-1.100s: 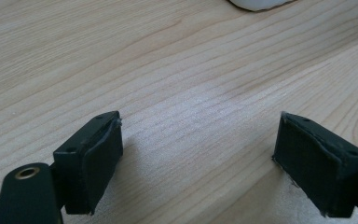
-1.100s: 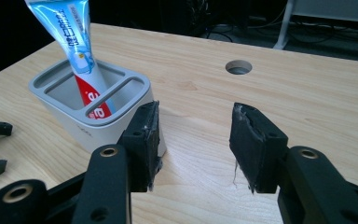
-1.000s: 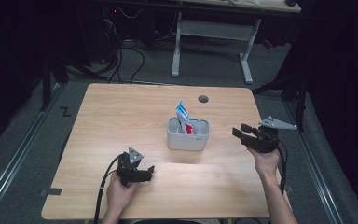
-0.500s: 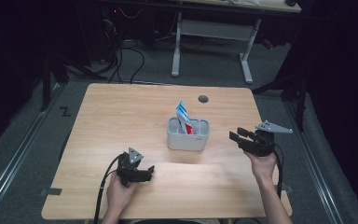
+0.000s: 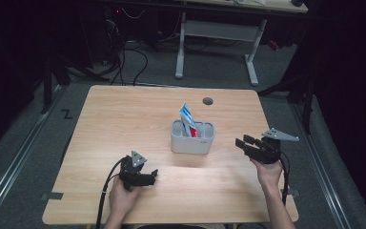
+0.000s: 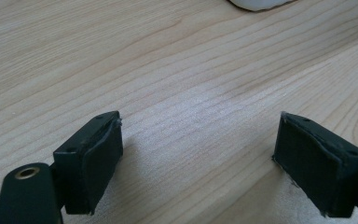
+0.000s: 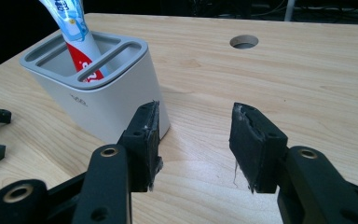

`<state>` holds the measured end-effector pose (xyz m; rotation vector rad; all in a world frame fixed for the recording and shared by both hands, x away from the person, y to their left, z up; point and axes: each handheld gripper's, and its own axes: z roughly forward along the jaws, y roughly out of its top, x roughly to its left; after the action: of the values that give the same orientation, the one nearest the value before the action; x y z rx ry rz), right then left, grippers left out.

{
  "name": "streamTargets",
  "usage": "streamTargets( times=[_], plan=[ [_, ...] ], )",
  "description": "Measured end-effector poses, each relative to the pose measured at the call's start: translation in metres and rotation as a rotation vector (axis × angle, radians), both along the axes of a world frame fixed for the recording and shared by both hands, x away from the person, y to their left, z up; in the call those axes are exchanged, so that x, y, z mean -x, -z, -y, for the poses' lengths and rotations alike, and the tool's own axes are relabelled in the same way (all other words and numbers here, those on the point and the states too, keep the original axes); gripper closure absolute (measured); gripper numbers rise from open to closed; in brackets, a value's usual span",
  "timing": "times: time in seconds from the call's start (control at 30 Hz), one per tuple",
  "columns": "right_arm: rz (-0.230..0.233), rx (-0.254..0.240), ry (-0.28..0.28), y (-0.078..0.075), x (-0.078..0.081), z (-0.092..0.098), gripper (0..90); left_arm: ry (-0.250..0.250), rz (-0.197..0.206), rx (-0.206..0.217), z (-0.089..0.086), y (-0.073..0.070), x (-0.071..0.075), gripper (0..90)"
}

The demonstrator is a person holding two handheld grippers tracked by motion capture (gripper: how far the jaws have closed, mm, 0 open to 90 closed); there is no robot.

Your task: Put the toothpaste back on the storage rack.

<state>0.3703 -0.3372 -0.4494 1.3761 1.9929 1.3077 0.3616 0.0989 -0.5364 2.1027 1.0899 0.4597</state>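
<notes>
The left tongs (image 5: 148,176) rest low on the counter (image 5: 124,119) at about seven o'clock, jaws spread wide with only bare wood between them in the left gripper view (image 6: 198,158).

At the centre stands the grey holder (image 5: 192,137), upright. It has slotted compartments along its top; the toothpaste tube (image 5: 188,118) stands in the left-hand slot as seen from above, leaning toward eleven o'clock with its crimped end up. The other slots look empty, though their depths are hard to see. At about one o'clock from the holder is a round cable hole (image 5: 208,101) in the counter.

The right tongs (image 5: 244,144) hover at about four o'clock, pointed at the holder, jaws parted and holding nothing; in the right gripper view (image 7: 193,140) the holder (image 7: 98,88) and tube (image 7: 77,32) sit just beyond the left jaw.

As I judge it, the tube is seated, and nothing else waits on the counter, so little remains.
</notes>
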Motion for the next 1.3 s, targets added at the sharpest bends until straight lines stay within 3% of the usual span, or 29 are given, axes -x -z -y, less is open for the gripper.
streamTargets(
  times=[0.37, 0.5, 1.03, 1.3],
  plan=[
    [-0.016, 0.002, -0.002, 0.01, 0.001, -0.002, 52.6, 0.0, 0.0, 0.0, 0.0, 0.0, 0.0, 15.7],
    [-0.021, -0.019, -0.004, 0.017, 0.003, -0.003, 52.6, -0.004, 0.0, 0.0, 0.0, 0.0, 0.0, 15.7],
    [-0.068, -0.007, -0.003, 0.04, 0.007, -0.009, 52.5, 0.001, 0.0, -0.001, 0.001, 0.0, 0.001, 15.7],
    [-0.094, 0.027, 0.0, 0.052, 0.004, -0.017, 51.8, 0.001, 0.0, -0.002, 0.001, 0.0, 0.001, 15.8]
  ],
)
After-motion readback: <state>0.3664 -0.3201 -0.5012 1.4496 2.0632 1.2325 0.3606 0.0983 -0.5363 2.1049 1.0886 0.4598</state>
